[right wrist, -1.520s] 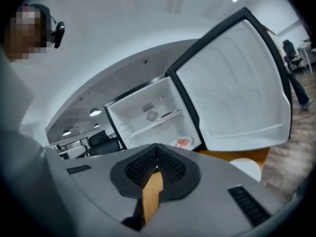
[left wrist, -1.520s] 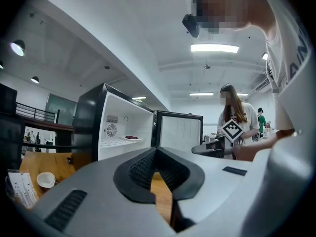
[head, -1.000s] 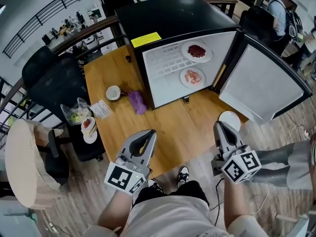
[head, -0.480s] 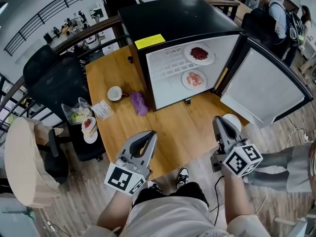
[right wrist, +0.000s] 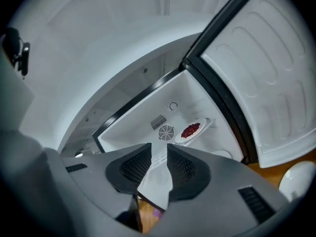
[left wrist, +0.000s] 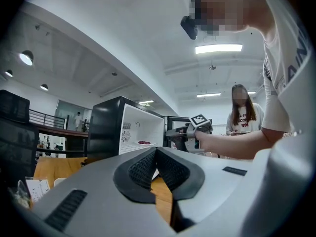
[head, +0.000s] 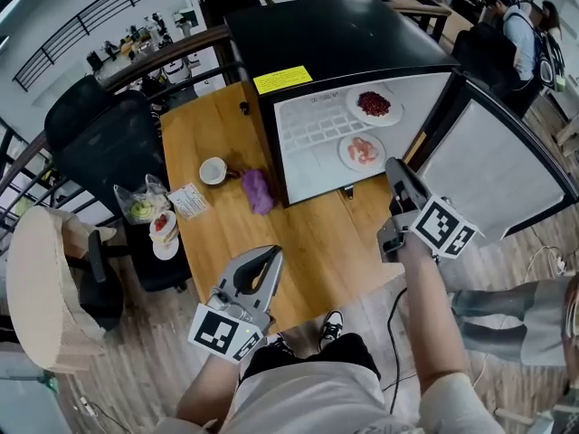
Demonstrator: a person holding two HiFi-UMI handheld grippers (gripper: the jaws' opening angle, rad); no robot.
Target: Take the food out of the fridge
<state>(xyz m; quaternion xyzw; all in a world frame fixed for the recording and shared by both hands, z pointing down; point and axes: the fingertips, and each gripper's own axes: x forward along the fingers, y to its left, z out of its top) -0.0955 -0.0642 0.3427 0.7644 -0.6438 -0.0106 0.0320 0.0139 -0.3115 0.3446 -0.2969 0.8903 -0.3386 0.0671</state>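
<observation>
The black fridge (head: 335, 34) stands on the wooden table with its door (head: 493, 174) swung open to the right. Two plates sit inside the white interior: one with red food (head: 374, 104) (right wrist: 191, 130) on the upper shelf, one with pink food (head: 362, 150) below it. My right gripper (head: 395, 172) (right wrist: 159, 149) points level at the opening, just in front of the lower plate. Its jaws are opening and nothing is between them. My left gripper (head: 268, 259) (left wrist: 156, 149) hangs back at the table's near edge, shut and empty.
On the table (head: 208, 233) left of the fridge lie a white cup (head: 213, 170), a purple cloth (head: 257, 190) and a card (head: 188, 200). A white plate (right wrist: 298, 179) rests below the door. A black chair (head: 99, 143) stands at left; people (head: 525, 25) stand at back right.
My right gripper has moved forward from the table's near edge to the fridge opening, rolling as it went, and now covers the white plate. The left gripper has stayed put.
</observation>
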